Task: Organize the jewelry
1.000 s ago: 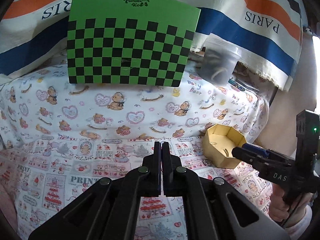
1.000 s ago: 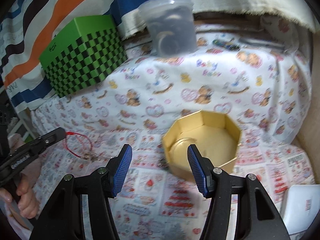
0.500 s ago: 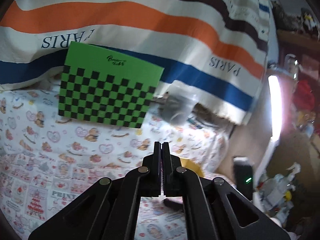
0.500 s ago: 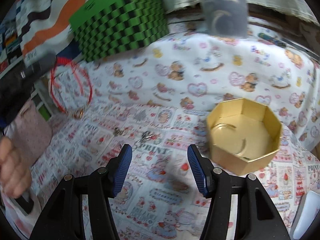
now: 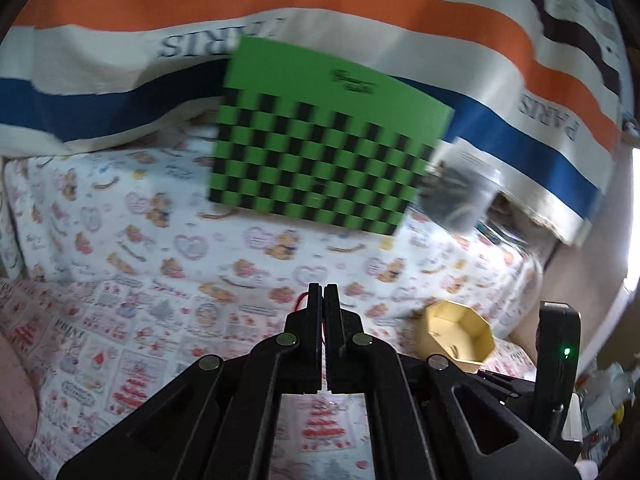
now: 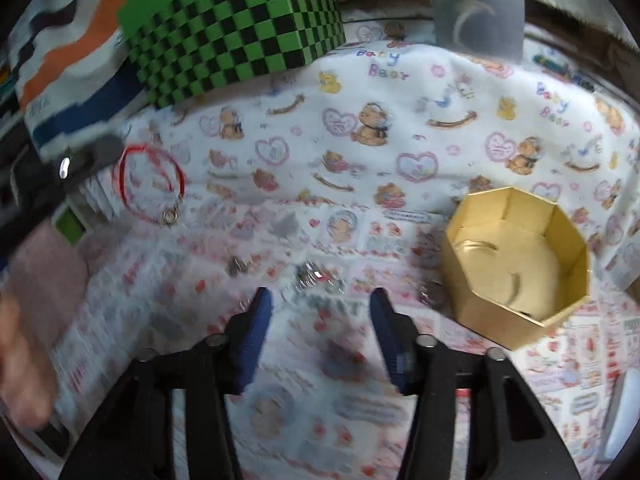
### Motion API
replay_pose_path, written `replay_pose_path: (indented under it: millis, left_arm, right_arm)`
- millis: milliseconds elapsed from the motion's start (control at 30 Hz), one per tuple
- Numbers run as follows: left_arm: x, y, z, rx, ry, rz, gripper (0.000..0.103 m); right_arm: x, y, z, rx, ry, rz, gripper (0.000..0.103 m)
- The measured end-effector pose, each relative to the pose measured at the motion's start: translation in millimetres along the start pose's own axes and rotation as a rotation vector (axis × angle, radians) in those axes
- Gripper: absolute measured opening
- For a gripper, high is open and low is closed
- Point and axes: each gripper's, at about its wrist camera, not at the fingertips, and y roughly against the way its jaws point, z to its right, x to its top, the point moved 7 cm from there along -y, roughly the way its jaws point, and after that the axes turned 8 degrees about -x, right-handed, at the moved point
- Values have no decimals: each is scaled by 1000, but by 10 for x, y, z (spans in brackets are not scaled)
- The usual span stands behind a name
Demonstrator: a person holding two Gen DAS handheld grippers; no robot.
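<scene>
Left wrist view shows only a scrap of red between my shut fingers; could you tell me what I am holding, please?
Observer: A red cord bracelet; its whole loop hangs from the left gripper, gold clasp lowest.
Operator: Is the right gripper shut?
Observer: No, the right gripper is open and empty.
Operator: What lies ahead of it?
Observer: Small silvery pieces on the printed cloth, left of the gold box.

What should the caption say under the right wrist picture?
Open right claw hovers over silver trinkets near the gold box; a red bracelet dangles from the left claw.
</scene>
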Motion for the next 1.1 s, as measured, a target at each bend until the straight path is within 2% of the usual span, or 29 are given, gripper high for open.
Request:
replay_pose_path:
  millis: [100,200,267,333,433,500,600,667,800,933,1033,1100]
  left_arm:
    - [34,26,-157,58,3,16,0]
    - [72,62,-280,104,8,25,0]
    - [77,60,-324,97,17,17,0]
    - [83,70,-385,124,31,21,0]
    - [95,89,-441,122,52,21,0]
    - [85,81,-465,127,63,16,0]
    - [58,32,-458,143,46,4,0]
    - [44,11,-455,156,31,1,0]
    - [33,-2,-455,155,26,3,0]
    - [47,34,-371,143,12,18,0]
    - [79,137,-311,194,4,68,0]
    - [93,185,-270,183,7,88,0]
  right_arm:
    - [102,-111,-195,-29,45,-12,40]
    - [144,-185,-422,47,71,-34,36]
    - [174,-258,-563,61,97,-39,34]
    - [186,-361,-649,38,111,-53,29]
    - [145,-506,-736,30,106,-88,23]
    - [135,-572,-744,19,105,-97,21]
    - [129,-658,-744,16,100,-113,10]
    - [142,-656,-728,27,104,-101,9]
    - [114,-503,-661,-14,149,-63,9]
    - [66,-119,-477,-15,161,6,9]
    - [24,185,-301,-11,144,77,9]
    - [-19,319,-214,2,130,93,9]
